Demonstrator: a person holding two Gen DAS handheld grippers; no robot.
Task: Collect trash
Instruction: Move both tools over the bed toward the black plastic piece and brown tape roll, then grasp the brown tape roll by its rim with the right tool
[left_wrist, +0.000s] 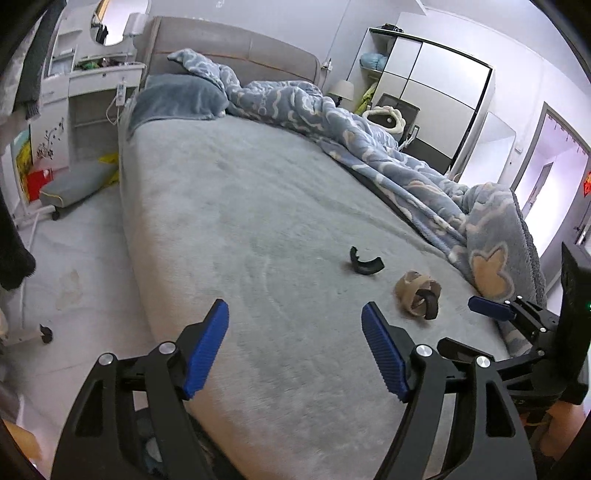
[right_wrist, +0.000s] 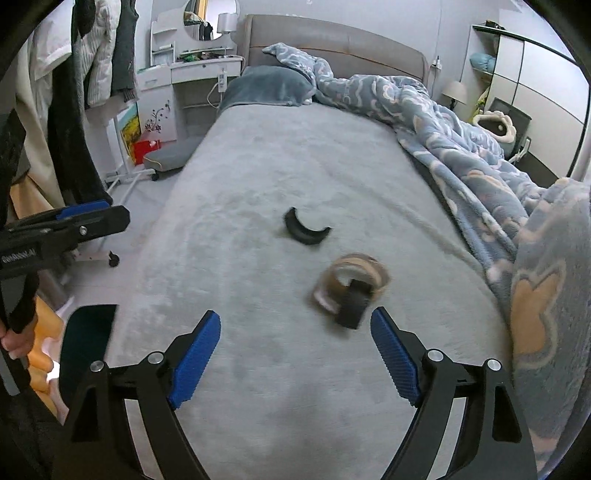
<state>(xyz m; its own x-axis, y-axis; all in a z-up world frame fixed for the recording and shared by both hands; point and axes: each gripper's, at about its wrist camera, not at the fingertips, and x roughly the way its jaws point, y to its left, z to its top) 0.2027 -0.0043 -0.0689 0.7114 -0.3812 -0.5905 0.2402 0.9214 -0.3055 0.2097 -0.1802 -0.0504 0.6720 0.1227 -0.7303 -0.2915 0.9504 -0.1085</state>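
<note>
Left wrist view: the left gripper, black-framed with blue ribbed pads, is hovering over the near part of a wide grey plush bed, its fingers standing spread with nothing between them. Two pieces of trash are lying on the bed cover beyond its right finger: a curved black plastic fragment farther off, and a crumpled tan tape roll with a dark band looped through it nearer and to the right. They are lying near one another without touching. The right gripper is entering from the right edge, just beside the tape roll (only one blue pad is showing here, so its spread cannot be judged from this view). A rumpled blue patterned blanket is running along the far and right side of the bed. A small dark scrap is lying on the pale floor to the left.

Right wrist view: the right gripper is pointing down at the bed, fingers spread wide and gripping nothing. The tape roll is sitting just beyond the right fingertip, slightly blurred, apart from the pads. The black fragment is lying farther away, towards the centre. The left gripper is showing at the left edge, over the floor beside the bed. The blanket is piled along the right.
</note>
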